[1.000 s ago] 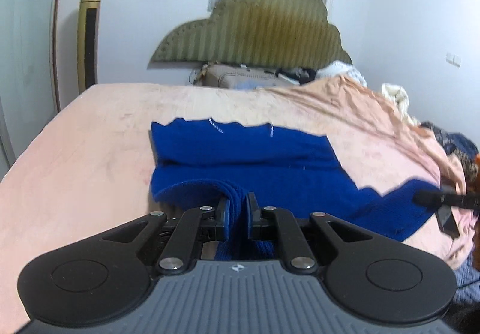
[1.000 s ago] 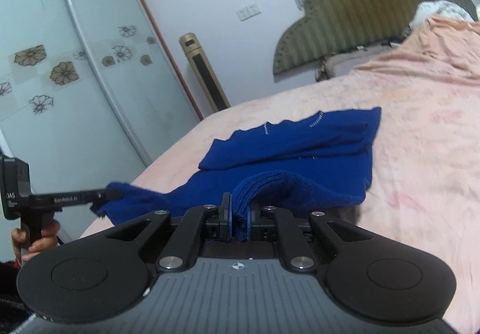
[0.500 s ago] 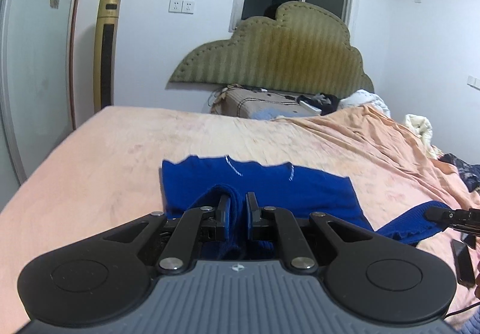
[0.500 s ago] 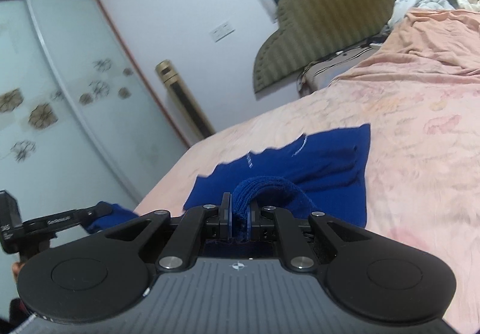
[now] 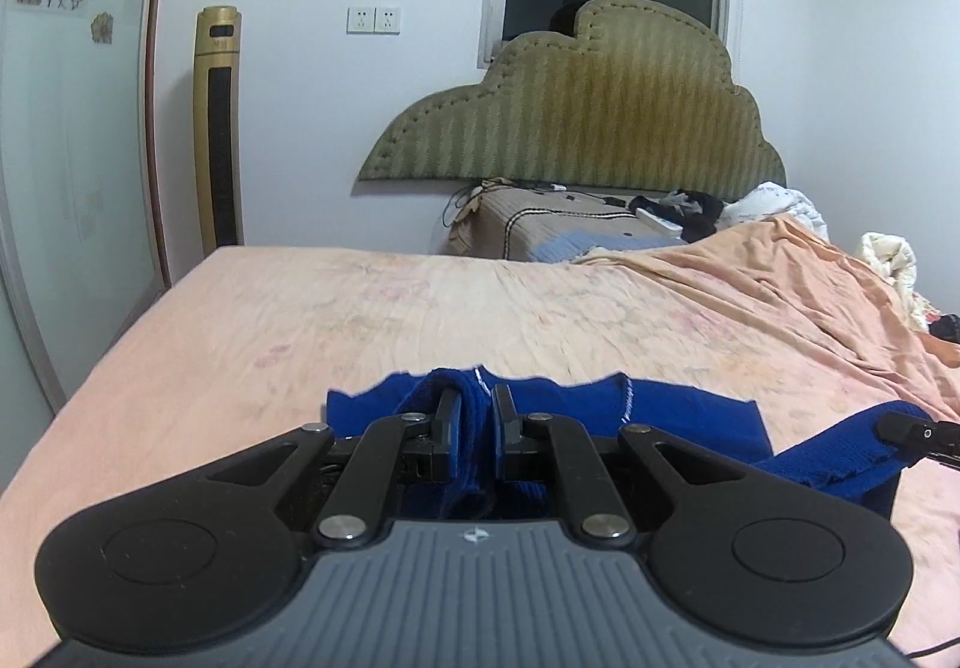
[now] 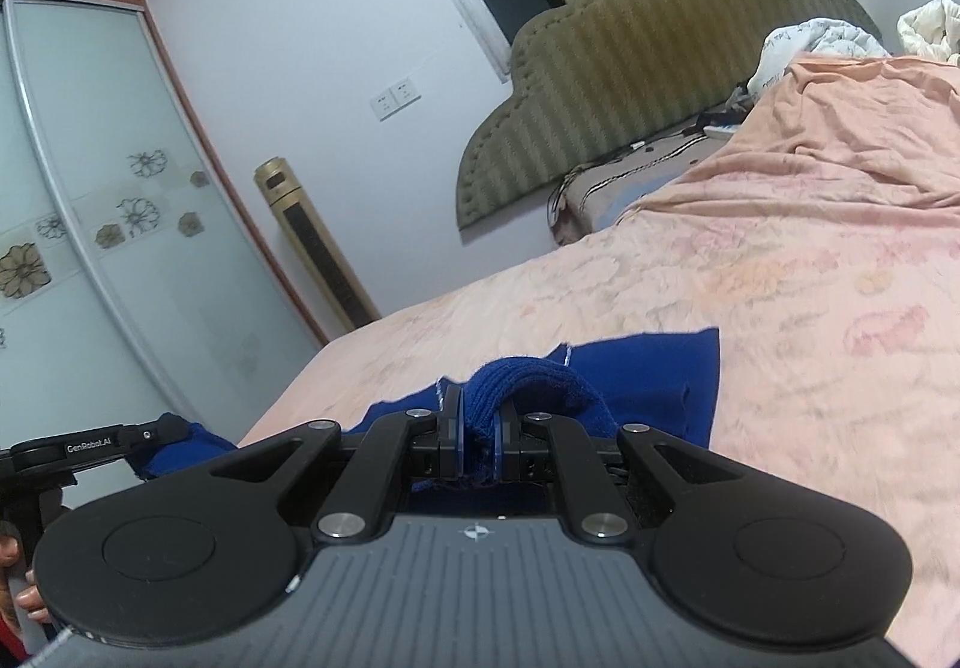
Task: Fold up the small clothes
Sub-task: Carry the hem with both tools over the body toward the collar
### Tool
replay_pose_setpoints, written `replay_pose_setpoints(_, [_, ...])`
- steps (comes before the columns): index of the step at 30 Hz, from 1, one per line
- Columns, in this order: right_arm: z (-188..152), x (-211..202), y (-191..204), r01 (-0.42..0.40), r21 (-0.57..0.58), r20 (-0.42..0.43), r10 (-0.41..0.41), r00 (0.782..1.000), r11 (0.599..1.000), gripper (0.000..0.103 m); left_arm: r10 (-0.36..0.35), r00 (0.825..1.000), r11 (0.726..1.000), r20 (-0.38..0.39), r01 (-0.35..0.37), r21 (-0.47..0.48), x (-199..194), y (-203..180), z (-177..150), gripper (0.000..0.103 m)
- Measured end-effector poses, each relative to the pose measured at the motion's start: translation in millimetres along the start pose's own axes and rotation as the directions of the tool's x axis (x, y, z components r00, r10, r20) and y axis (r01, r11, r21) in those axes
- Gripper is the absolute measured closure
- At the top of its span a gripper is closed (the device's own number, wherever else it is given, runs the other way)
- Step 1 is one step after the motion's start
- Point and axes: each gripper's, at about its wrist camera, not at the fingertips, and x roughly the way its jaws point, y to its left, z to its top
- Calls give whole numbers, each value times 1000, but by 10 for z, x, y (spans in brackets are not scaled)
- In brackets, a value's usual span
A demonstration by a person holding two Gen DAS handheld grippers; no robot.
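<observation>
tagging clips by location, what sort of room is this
A bedroom, most likely: a wide bed under a peach floral sheet, a scalloped olive padded headboard on the wall, and a sliding frosted-glass wardrobe door with flower decals.

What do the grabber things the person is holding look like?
Both look alike. The left gripper and right gripper are matte black, each with a ribbed grey body bearing a small white compass-like mark, two round black discs at the sides, angled linkage arms with silver rivets, and two short flat fingers. Seen side-on from the right wrist camera, the left one carries white "GenRobot.AI" lettering.
</observation>
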Motion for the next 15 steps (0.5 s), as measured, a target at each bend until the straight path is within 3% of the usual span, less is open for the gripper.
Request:
replay_pose_setpoints(6, [99, 284, -22, 41, -31, 19, -40, 999, 999, 91, 34, 999, 999, 0, -34, 22, 313, -20, 131, 93])
replay_pose_setpoints(15, [199, 795, -222, 76, 9, -20, -76, 997, 997, 91, 76, 996, 996, -55, -73, 54, 891, -20, 188, 93])
